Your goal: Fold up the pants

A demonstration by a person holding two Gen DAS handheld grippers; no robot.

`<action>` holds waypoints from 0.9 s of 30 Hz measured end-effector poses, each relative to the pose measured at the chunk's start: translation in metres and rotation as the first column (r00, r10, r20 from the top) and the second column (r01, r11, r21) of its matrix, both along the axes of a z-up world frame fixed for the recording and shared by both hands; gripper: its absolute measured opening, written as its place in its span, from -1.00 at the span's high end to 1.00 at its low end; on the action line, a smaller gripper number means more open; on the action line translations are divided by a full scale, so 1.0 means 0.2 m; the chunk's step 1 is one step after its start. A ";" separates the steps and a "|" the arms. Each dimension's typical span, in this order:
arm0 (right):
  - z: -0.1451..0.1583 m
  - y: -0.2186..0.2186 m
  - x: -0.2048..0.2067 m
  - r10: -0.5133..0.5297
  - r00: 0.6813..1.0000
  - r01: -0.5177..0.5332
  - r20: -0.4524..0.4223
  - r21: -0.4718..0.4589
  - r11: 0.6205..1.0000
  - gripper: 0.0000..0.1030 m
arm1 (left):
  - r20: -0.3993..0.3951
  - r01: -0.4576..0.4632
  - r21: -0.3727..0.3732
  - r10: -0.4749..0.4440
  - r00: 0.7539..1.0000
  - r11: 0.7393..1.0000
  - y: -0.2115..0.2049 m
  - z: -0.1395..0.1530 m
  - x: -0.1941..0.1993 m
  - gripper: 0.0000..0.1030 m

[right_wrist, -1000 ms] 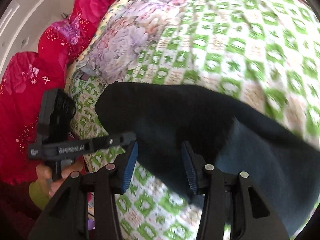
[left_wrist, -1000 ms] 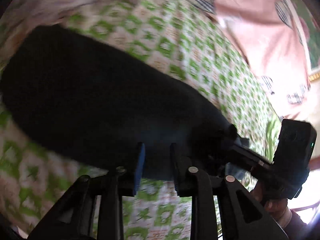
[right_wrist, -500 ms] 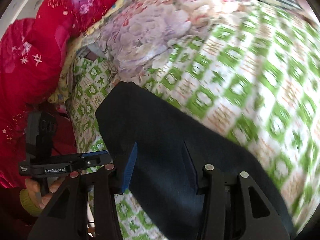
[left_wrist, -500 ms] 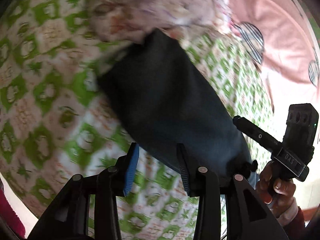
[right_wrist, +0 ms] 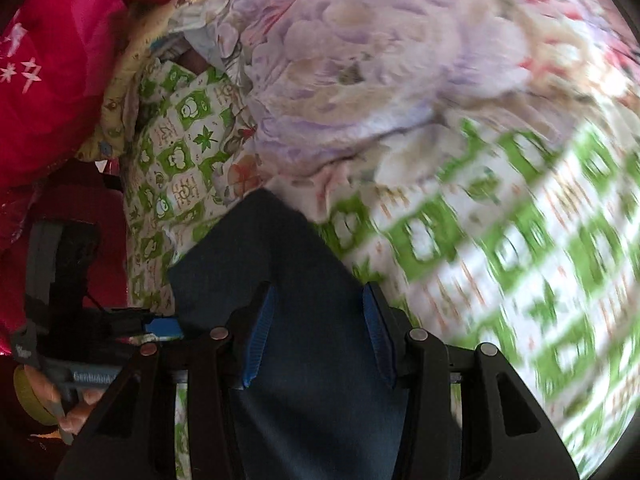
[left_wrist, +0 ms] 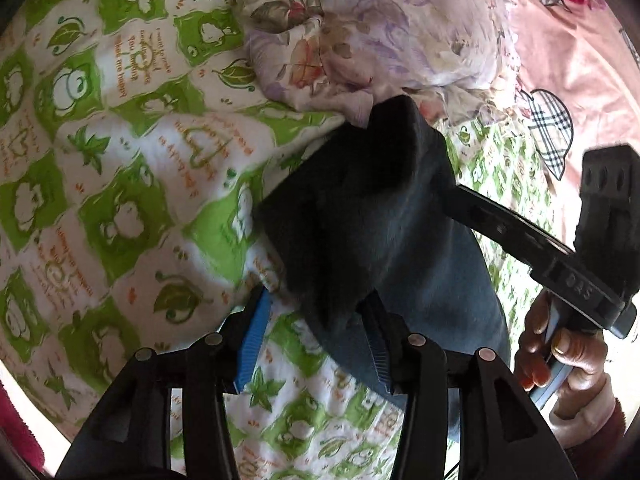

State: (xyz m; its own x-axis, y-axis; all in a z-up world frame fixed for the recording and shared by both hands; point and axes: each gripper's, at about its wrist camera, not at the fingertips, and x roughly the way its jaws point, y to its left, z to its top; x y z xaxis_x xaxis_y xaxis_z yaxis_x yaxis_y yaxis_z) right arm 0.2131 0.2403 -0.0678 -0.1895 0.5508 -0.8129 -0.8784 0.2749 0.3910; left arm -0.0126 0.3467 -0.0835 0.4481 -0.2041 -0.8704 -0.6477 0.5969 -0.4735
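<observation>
The left gripper [left_wrist: 316, 344], jaws just opening, stands parted with the dark pants' [left_wrist: 372, 232] edge loose between its pads, on the green-patterned bedsheet [left_wrist: 120, 184]. The right gripper [right_wrist: 316, 336] stands apart around the pants; grip unclear.

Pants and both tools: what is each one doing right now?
pants: folded over on the green sheet.
left tool: open; jaws have just been opening, pants edge between them.
right tool: shut on the pants.
flowered blanket: crumpled.
</observation>
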 end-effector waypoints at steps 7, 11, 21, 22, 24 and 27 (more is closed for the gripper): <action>-0.03 0.08 -0.05 0.055 0.998 -0.055 0.000 -0.012 0.998 0.42 | 0.013 -0.006 0.020 0.006 1.000 1.000 -0.01 -0.02 0.09 0.40; 0.02 0.00 -0.07 0.034 0.999 -0.035 0.014 0.036 0.999 0.61 | 0.041 0.037 0.058 -0.039 0.998 0.998 -0.06 0.04 0.14 0.68; 0.34 -0.44 0.00 -0.123 0.992 0.125 -0.024 0.232 0.965 0.63 | 0.187 0.164 0.197 -0.201 0.962 0.967 -0.32 0.45 0.24 0.75; 0.37 -0.50 0.01 -0.142 0.989 0.145 -0.031 0.252 0.957 0.63 | 0.203 0.180 0.207 -0.222 0.954 0.962 -0.35 0.49 0.25 0.75; 0.41 -0.62 0.02 -0.179 0.983 0.185 -0.047 0.284 0.941 0.63 | 0.229 0.215 0.225 -0.266 0.936 0.950 -0.44 0.56 0.29 0.75; 0.45 -0.81 0.01 -0.238 0.970 0.244 -0.059 0.316 0.917 0.63 | 0.257 0.268 0.242 -0.328 0.909 0.933 -0.55 0.65 0.31 0.75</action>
State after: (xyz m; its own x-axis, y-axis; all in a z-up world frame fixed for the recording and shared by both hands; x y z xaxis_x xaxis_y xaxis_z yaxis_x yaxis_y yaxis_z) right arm 0.2160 0.0784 0.0229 -0.0322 0.8110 -0.5842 -0.7926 0.3353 0.5092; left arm 0.0495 0.2358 0.0463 0.6304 -0.2062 -0.7484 -0.2777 0.8404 -0.4654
